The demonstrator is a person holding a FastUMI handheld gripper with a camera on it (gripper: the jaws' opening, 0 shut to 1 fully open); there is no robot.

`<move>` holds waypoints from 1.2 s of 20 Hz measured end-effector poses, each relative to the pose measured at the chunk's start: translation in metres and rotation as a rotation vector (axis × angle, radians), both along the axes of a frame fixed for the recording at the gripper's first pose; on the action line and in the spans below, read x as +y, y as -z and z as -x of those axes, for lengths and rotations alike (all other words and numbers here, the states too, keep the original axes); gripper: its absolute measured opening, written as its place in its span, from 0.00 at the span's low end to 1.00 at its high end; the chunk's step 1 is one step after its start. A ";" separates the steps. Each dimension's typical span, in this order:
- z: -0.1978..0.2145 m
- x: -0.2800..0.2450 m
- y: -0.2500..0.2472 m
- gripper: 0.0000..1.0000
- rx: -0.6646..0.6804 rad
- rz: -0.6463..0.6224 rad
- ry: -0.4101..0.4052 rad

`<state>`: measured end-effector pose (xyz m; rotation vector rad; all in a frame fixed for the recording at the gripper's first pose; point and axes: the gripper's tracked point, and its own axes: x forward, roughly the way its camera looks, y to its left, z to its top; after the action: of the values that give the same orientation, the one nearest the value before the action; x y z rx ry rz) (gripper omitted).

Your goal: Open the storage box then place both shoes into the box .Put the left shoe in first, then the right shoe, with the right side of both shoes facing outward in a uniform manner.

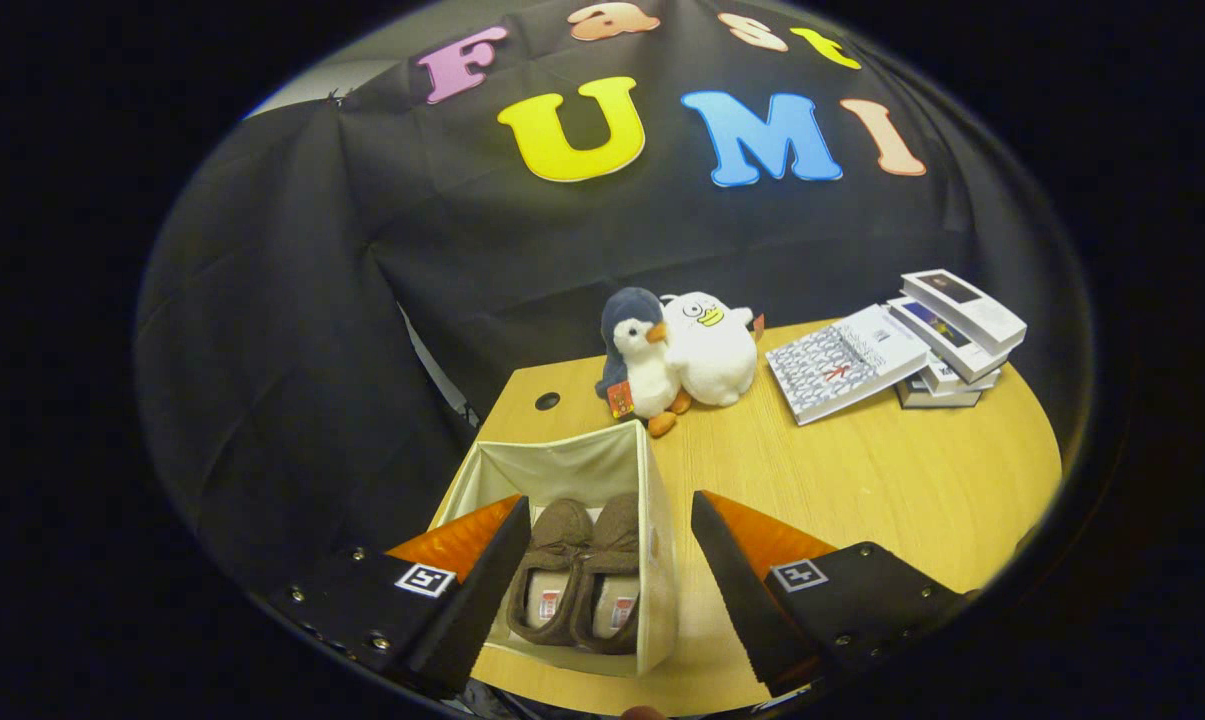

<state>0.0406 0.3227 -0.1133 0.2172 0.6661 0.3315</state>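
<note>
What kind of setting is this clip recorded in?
Likely a staged recording booth, not a home: black cloth wall behind a wooden table with props, namely plush toys, stacked books, a storage box holding both shoes. The gripper hangs open above.

Both shoes point(574, 580) sit side by side in the storage box point(657, 560), between the spread gripper point(610, 515) fingers; two plush toys point(677, 355) stand behind it, books point(892, 350) off right on the table point(892, 490).

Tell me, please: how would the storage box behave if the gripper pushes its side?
The box looks like fabric, so its wall would probably give. It likely slides on the smooth table, the shoes adding little weight. The gripper is open above it.
</note>
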 end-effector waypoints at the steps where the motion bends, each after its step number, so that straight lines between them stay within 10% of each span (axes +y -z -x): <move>1: 0.001 -0.004 -0.009 0.99 -0.031 0.006 -0.010; 14: 0.021 -0.120 -0.107 0.98 -0.361 0.096 -0.004; 24: 0.047 -0.240 -0.139 0.98 -0.529 0.166 0.184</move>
<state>-0.0069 0.0830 0.0258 0.0255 0.1465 0.1440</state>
